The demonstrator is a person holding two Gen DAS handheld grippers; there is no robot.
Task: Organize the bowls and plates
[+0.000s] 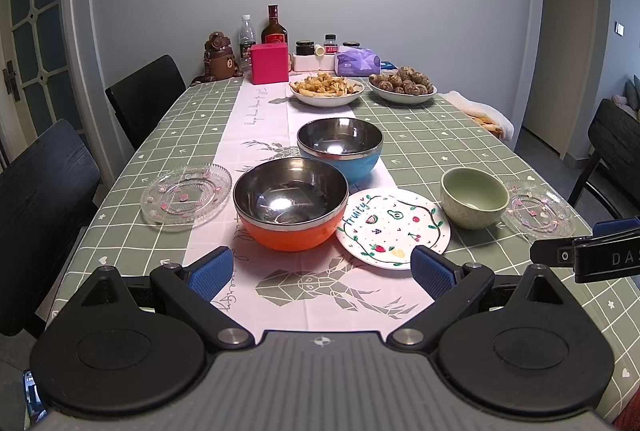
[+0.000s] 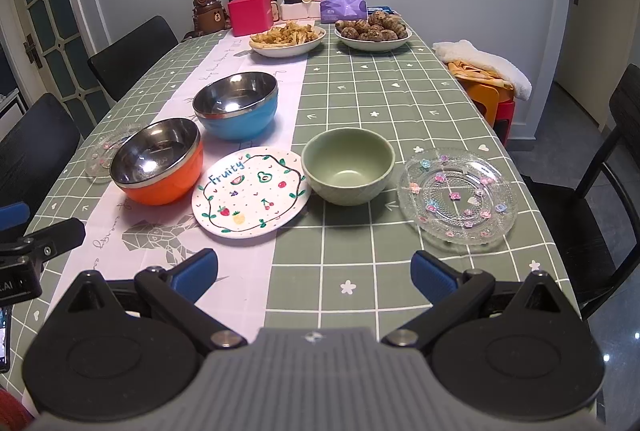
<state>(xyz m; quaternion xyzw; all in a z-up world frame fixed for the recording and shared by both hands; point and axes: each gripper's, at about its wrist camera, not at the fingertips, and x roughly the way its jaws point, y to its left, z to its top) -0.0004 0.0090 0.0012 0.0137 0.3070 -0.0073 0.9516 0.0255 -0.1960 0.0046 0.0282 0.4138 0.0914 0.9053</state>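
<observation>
— Nearest to us, both tools hover over the table edge: the left gripper (image 1: 322,273) has its blue fingers (image 1: 211,273) spread wide with nothing between them, and the right gripper (image 2: 314,273) is spread just the same, grasping nothing.

— And the dishes, from the left?

— First a clear glass plate (image 1: 186,196), ribbed, with small pink flowers, lying on the green checked tablecloth (image 1: 440,147). Then, on the white runner (image 1: 256,111), an orange bowl (image 1: 291,202) with a shiny steel lining, and behind it a blue bowl (image 1: 340,147) of the same make. Just beside the orange one sits a white plate (image 2: 251,191) painted with fruit and the word "Fruity". Next comes a matte green bowl (image 2: 348,165), round and deep, close to that plate. Furthest right lies a second glass plate (image 2: 457,195) with coloured flowers.

— What else is about?

— Two white dishes of food (image 1: 326,89) further back, then bottles, jars and a pink box (image 1: 269,63) by the wall. Black chairs (image 1: 146,99) line the left side.
</observation>
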